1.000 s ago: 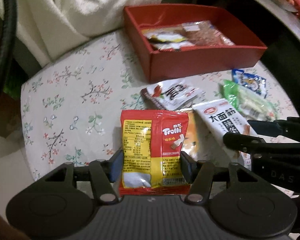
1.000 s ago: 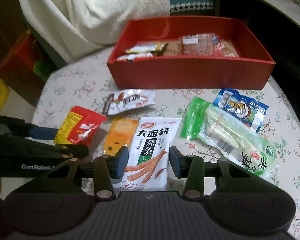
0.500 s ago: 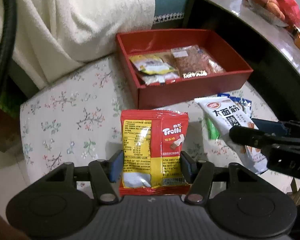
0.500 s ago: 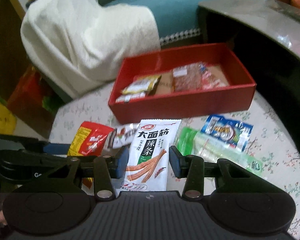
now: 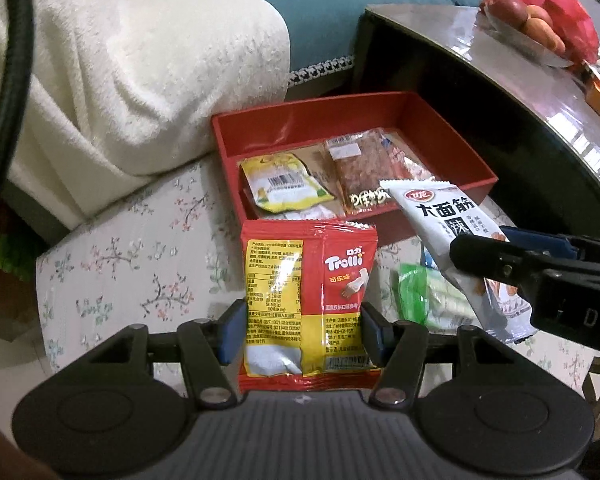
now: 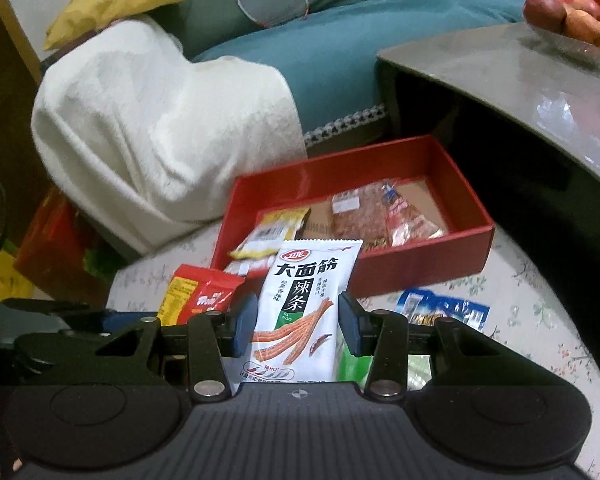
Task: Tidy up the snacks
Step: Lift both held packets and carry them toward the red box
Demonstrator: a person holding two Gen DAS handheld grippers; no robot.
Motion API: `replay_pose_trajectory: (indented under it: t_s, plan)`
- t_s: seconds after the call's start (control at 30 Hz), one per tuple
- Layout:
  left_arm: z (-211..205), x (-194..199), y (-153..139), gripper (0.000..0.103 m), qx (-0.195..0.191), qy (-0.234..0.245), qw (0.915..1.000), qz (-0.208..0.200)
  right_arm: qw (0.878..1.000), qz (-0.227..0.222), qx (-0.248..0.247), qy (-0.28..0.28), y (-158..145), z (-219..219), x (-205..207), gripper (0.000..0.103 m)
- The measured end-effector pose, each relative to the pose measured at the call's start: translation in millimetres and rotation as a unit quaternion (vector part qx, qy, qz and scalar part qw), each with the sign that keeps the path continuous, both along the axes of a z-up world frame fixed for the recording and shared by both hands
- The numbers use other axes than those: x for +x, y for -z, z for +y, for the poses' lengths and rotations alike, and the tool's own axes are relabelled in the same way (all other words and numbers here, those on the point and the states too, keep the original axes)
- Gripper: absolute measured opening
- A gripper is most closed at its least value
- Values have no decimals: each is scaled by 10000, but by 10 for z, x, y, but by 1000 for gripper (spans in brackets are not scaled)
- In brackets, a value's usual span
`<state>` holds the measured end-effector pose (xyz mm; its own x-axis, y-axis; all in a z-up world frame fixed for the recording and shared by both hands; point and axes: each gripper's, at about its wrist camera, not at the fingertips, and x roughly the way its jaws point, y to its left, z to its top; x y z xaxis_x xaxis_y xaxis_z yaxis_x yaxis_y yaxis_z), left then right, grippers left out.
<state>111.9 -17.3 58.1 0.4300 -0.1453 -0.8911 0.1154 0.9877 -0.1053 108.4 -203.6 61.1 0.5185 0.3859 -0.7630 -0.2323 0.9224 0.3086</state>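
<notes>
My left gripper is shut on a red and yellow Trolli gummy packet, held upright above the floral tablecloth. My right gripper is shut on a white spicy-strip packet, also lifted off the table. In the left wrist view that white packet hangs to the right, pinched by the right gripper's fingers. In the right wrist view the Trolli packet shows at lower left. Ahead of both stands the red box with several snack packets inside.
A green packet and a blue packet lie on the tablecloth in front of the box. A white blanket on a teal sofa rises behind. At right stands a dark glass-topped table with fruit.
Both grippers have risen off the tablecloth with their packets and tilted up, so the red box now sits lower and farther in view. The white packet left the table.
</notes>
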Motion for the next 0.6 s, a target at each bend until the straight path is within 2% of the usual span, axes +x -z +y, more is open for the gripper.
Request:
replay_pose_trajectory:
  t_s: [0.27, 0.6]
  plan:
    - [37, 296, -25, 52, 41, -150, 9999, -45, 9999, -109, -65, 111, -37, -18, 224, 52]
    - [-35, 537, 14, 52, 153, -110, 9998, -41, 9994, -222, -182, 177, -54, 1, 479, 52]
